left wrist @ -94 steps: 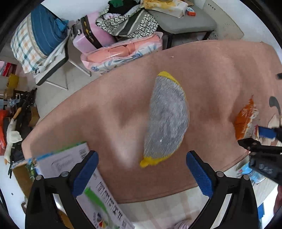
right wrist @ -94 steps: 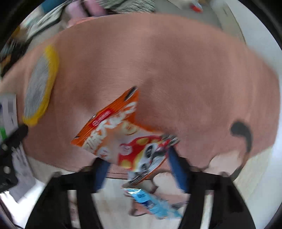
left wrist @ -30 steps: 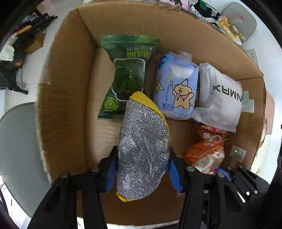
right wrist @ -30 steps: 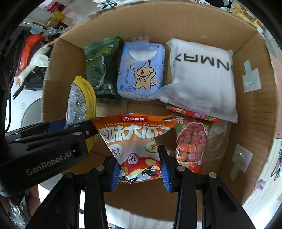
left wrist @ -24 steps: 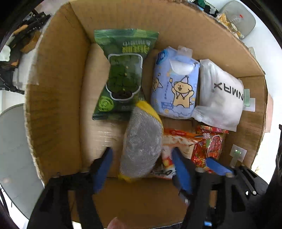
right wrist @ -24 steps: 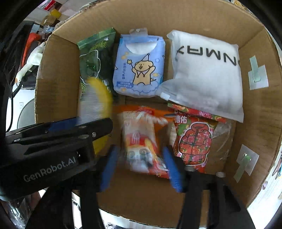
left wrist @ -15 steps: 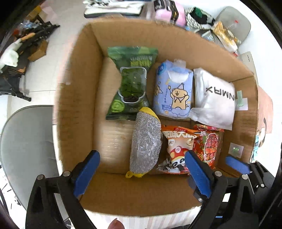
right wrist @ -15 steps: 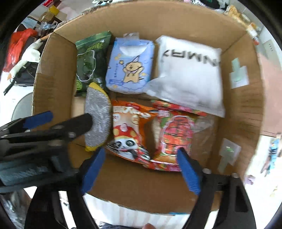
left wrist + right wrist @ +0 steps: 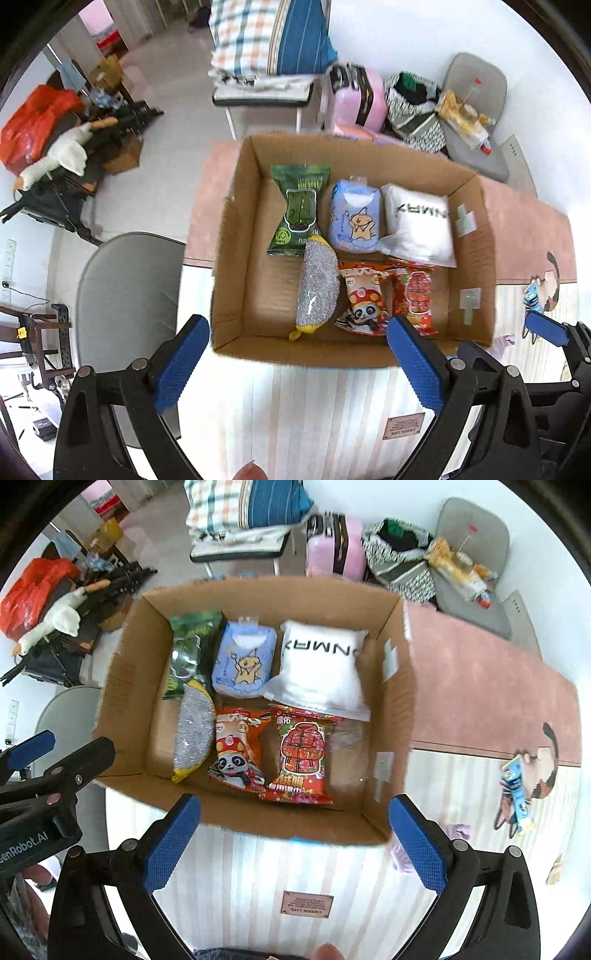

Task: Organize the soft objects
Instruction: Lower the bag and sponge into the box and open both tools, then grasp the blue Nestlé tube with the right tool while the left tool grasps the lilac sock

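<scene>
Though partly overlapped, green packet (image 9: 188, 653) legible.

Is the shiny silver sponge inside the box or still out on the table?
Inside. The silver sponge lies flat on the floor of the cardboard box, beside the orange panda snack bag. Both grippers are open and empty.

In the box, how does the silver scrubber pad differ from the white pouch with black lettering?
The silver scrubber pad is glittery, yellow-edged and a narrow oval; the white pouch is plain, squarish and clearly larger. The pad lies in the near row by the orange panda snack; the pouch lies in the far row beside the blue tissue pack. Both rest flat in the cardboard box, ungripped.
</scene>
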`<act>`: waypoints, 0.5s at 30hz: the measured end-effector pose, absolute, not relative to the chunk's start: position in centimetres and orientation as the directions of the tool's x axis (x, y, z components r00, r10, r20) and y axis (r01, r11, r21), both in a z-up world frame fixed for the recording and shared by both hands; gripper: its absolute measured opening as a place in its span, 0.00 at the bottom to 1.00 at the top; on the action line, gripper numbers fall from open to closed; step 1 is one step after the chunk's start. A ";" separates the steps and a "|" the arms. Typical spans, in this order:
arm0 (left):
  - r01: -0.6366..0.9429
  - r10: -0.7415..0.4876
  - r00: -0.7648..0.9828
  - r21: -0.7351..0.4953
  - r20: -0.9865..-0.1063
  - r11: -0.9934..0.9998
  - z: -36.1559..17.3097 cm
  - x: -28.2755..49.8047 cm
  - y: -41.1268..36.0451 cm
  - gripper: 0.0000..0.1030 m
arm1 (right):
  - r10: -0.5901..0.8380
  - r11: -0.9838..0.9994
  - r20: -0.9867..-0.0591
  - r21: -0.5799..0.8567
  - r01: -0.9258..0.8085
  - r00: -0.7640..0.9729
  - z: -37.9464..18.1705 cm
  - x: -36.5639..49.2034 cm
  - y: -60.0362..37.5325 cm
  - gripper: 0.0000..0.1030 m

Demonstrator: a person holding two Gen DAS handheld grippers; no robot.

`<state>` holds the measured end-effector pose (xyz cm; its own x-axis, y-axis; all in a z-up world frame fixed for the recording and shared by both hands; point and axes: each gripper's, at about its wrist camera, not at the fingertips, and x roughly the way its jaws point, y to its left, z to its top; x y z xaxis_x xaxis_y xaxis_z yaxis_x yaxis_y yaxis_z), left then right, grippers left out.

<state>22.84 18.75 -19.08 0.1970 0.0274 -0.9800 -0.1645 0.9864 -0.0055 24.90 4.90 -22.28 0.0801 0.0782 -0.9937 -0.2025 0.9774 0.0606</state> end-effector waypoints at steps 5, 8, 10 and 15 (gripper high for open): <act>-0.154 0.031 0.260 -0.010 -0.965 0.988 -15.5 21.0 18.0 0.96 | 0.104 0.976 -0.987 0.079 -0.201 0.120 -19.1 22.0 3.8 1.00; -0.151 0.036 0.297 -0.010 -0.954 0.988 -13.3 19.8 17.5 0.96 | 0.105 0.975 -0.982 0.071 -0.211 0.155 -17.5 20.5 3.4 1.00; -0.148 0.037 0.312 -0.011 -0.949 0.989 -12.3 19.3 17.2 0.96 | 0.117 0.973 -0.978 0.078 -0.217 0.171 -16.1 19.6 3.1 1.00; -0.147 0.030 0.340 -0.022 -0.940 0.989 -10.8 18.5 16.2 0.96 | 0.138 0.971 -0.967 0.090 -0.220 0.215 -13.7 18.3 2.2 1.00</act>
<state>18.46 16.18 -10.80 0.3399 0.0298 -0.9400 -0.1470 0.9889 -0.0218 18.30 2.25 -13.68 0.2152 0.1380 -0.9668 -0.2200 0.9714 0.0897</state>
